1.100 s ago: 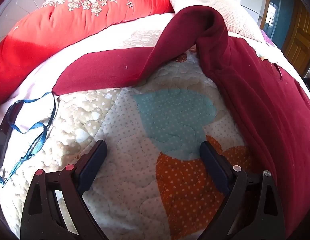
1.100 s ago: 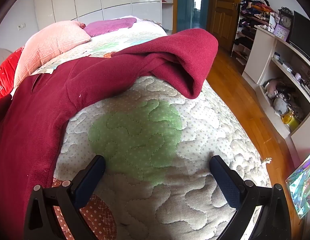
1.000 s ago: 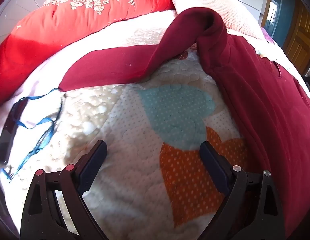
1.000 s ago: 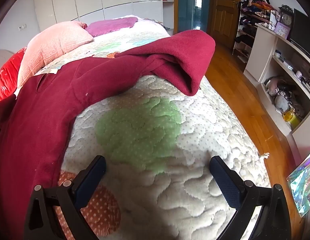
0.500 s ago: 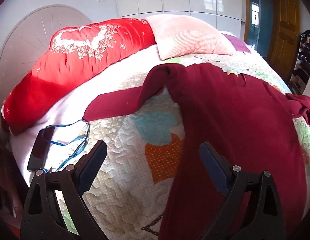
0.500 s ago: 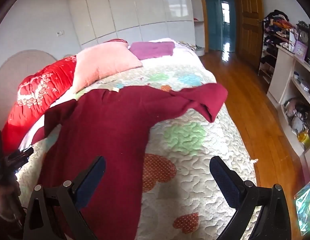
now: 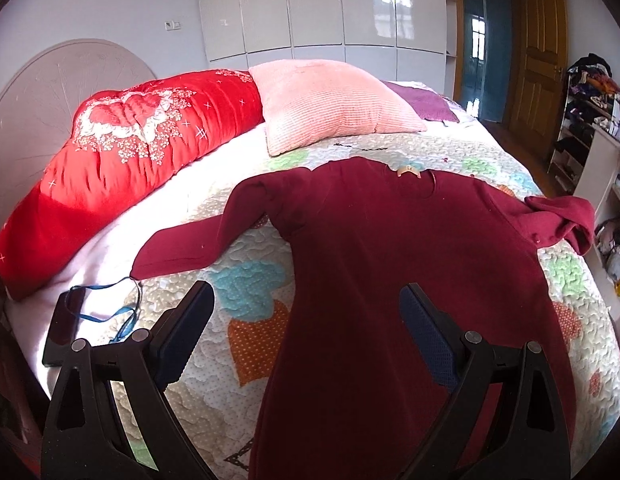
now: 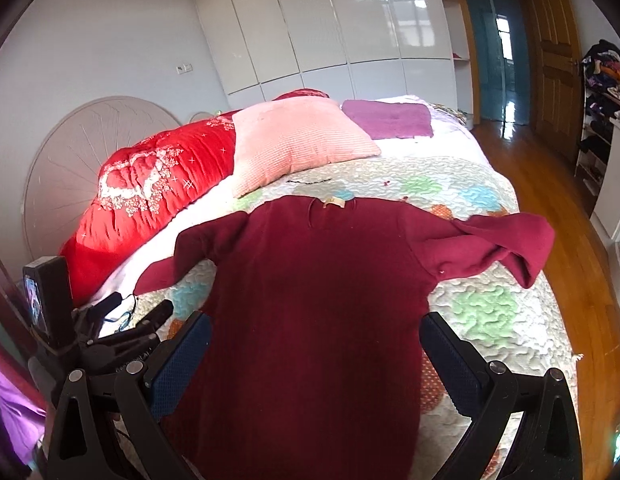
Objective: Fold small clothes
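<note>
A dark red long-sleeved garment [image 7: 390, 264] lies flat on the quilted bed [image 7: 253, 328], neck toward the pillows. It also shows in the right wrist view [image 8: 322, 292]. Its left sleeve [image 7: 189, 244] lies straight out. Its right sleeve [image 8: 506, 248] is crumpled near the bed's right edge. My left gripper [image 7: 305, 332] is open and empty, raised above the garment's lower left side. My right gripper [image 8: 314, 352] is open and empty, raised above the garment's body. The left gripper's fingers [image 8: 149, 320] show at the left of the right wrist view.
A red quilt [image 7: 121, 160], a pink pillow [image 7: 330, 104] and a purple cloth [image 8: 390, 120] lie at the head of the bed. A dark phone with a blue strap [image 7: 65, 320] lies at the bed's left edge. Wooden floor [image 8: 550, 184] and shelves [image 7: 590, 136] are at the right.
Both grippers have pulled back and up from close to the sleeves, so the whole garment is now in view. Both stayed open and empty.
</note>
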